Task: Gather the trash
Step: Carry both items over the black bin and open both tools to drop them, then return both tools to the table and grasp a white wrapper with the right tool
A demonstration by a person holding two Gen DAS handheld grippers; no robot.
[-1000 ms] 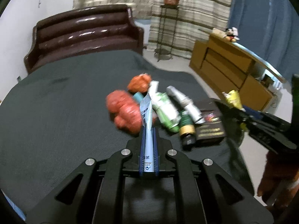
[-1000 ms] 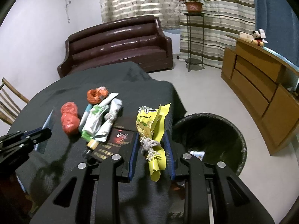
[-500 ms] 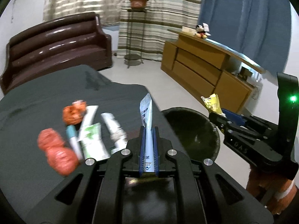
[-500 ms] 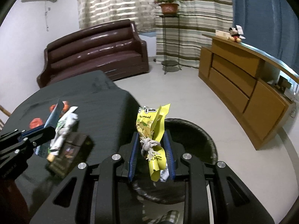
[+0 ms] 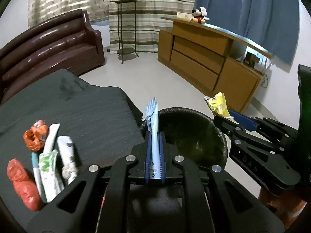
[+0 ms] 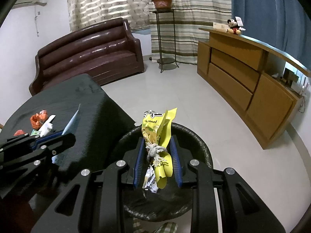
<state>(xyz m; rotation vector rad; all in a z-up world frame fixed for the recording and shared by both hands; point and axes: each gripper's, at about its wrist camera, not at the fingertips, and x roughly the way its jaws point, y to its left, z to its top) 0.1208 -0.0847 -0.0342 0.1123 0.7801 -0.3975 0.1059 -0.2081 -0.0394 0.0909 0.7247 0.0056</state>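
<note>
While left gripper (image 5: 154, 145) pinches a blue sachet (image 5: 152, 120) & right gripper (image 6: 157, 155) a yellow wrapper (image 6: 159, 132) over the black bin (image 6: 202, 145), leftover trash (image 5: 48, 155) sits on dark-clothed table (image 5: 87, 112) w/ brown sofa (image 6: 93, 48) behind.

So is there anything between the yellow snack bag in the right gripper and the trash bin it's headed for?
Nothing visible. The right gripper holds the yellow snack bag directly over the open trash bin, whose mouth is uncovered. The left gripper with its blue sachet sits off to the side, near the rim.
</note>
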